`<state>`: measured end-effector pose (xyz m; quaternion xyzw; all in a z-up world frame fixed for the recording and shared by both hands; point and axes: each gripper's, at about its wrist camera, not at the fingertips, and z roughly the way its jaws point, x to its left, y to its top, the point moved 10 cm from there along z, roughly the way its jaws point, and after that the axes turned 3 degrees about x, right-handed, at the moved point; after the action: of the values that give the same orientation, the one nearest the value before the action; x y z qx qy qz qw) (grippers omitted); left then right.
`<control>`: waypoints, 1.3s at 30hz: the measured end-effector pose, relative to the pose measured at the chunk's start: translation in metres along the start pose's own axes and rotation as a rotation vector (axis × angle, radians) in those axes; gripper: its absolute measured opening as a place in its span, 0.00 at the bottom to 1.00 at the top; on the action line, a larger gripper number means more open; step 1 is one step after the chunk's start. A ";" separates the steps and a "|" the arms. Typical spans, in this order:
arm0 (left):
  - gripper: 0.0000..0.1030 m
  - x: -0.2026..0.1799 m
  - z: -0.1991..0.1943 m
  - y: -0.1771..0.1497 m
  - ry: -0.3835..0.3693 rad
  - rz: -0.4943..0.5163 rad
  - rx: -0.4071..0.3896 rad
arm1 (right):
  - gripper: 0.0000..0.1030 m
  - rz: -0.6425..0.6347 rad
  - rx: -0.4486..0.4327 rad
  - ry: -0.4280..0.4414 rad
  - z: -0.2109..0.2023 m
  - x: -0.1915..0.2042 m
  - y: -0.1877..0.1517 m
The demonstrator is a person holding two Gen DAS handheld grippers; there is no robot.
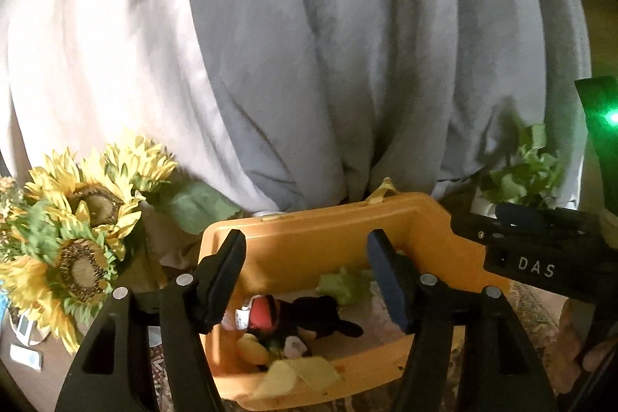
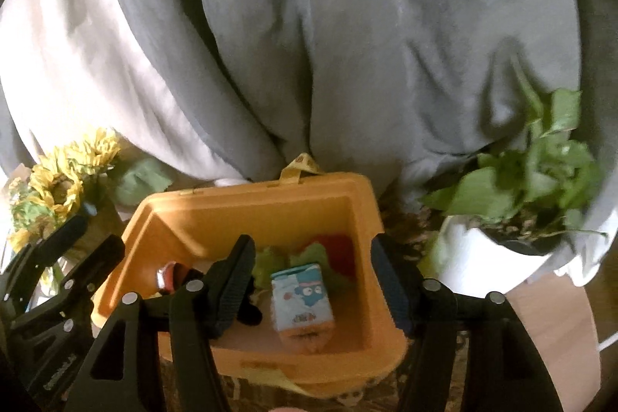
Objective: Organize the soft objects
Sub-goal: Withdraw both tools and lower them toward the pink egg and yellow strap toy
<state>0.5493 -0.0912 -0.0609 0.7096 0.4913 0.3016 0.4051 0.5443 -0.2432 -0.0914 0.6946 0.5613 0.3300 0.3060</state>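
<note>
Two grippers, both mine, spread wide and holding nothing: left gripper [image 1: 307, 280], right gripper [image 2: 313, 284], each hovering over one orange bin [image 2: 359, 211]. Inside the bin: one black plush [image 1: 320, 315] lying flat, long axis left-right; one light-blue carton toy [image 2: 301, 296] upright, slightly tilted; green soft pieces [image 2: 309, 253] behind it. Bin's near rim sits just below my fingers, interior open. Left: sunflowers [image 1: 77, 238]. Right: one potted plant [image 2: 521, 188]. Far: grey curtain [image 2: 309, 45].
</note>
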 end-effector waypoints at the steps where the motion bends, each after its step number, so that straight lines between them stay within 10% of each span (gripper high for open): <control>1: 0.63 -0.003 -0.006 0.000 -0.003 0.004 -0.008 | 0.66 0.002 -0.011 -0.006 -0.006 -0.002 0.000; 21: 0.82 -0.062 -0.060 -0.026 -0.051 0.041 -0.079 | 0.82 0.107 -0.150 -0.147 -0.089 -0.072 -0.041; 39: 0.85 -0.096 -0.058 -0.090 -0.100 0.116 0.019 | 0.82 0.113 -0.015 -0.209 -0.086 -0.097 -0.118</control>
<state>0.4284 -0.1481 -0.1137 0.7548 0.4316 0.2840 0.4042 0.3926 -0.3121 -0.1457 0.7535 0.4838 0.2765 0.3489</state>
